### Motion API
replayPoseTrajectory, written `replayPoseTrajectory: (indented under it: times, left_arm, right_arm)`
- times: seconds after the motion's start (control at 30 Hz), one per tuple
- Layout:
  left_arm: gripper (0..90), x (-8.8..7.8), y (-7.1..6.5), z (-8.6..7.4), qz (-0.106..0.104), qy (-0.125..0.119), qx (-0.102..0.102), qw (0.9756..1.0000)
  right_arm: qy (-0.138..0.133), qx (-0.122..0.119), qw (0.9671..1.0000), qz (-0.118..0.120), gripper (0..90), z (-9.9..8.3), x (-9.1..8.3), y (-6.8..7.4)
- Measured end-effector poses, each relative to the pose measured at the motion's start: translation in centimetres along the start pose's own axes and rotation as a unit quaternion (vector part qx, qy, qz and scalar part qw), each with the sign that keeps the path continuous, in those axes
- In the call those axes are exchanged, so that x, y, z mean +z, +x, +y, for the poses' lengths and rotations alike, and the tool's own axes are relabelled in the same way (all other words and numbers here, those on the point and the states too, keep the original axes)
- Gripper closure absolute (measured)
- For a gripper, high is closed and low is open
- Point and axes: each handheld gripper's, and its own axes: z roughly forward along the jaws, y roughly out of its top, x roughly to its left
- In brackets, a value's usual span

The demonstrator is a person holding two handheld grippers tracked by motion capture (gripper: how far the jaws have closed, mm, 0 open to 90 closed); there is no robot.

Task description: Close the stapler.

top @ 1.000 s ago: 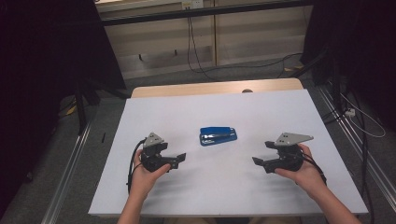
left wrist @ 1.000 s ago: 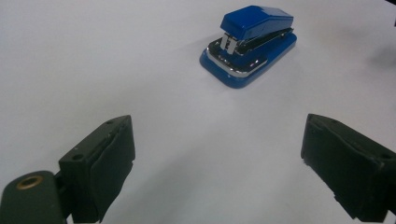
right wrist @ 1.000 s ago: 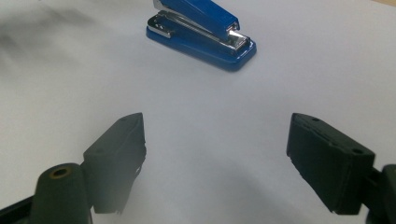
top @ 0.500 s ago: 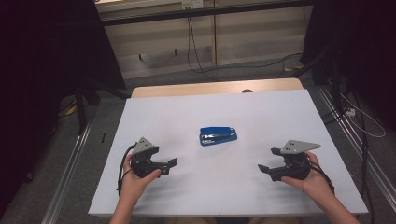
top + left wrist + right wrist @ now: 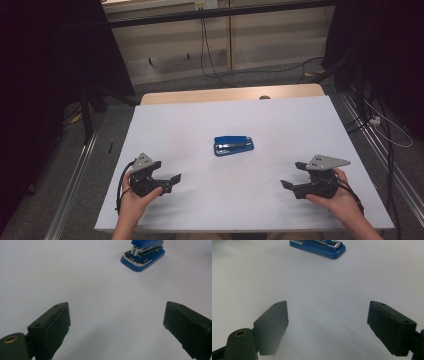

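No text, label, brand, number or sign can be read anywhere, neither on the blue stapler (image 5: 233,145) nor on the white counter (image 5: 200,115) beneath it.

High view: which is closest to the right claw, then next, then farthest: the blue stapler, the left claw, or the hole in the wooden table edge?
1. Blue stapler, middle of the white board.
2. Left claw, near-left side.
3. Hole, far wooden edge.

The last two are nearly even.
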Motion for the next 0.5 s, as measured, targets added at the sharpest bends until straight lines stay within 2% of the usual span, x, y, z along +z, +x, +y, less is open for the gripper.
replayPoseTrajectory:
  times: [0.17,0.37,0.5]
  left_arm:
    - [6.8,-0.67,0.31,-0.36,0.007,-0.008,-0.011,0.9999]
    - [6.8,-0.78,0.29,-0.74,0.009,-0.006,-0.009,0.9999]
    - [6.7,-0.93,0.40,-0.84,0.014,-0.007,-0.008,0.9999]
  right_arm:
    - [-0.004,0.001,1.0000,0.000,16.3,-0.20,-0.30,0.00]
    - [-0.009,0.007,0.9999,0.000,16.2,-0.50,-0.54,-0.27]
    - [-0.005,0.002,1.0000,-0.002,15.7,-0.62,-0.62,-0.30]
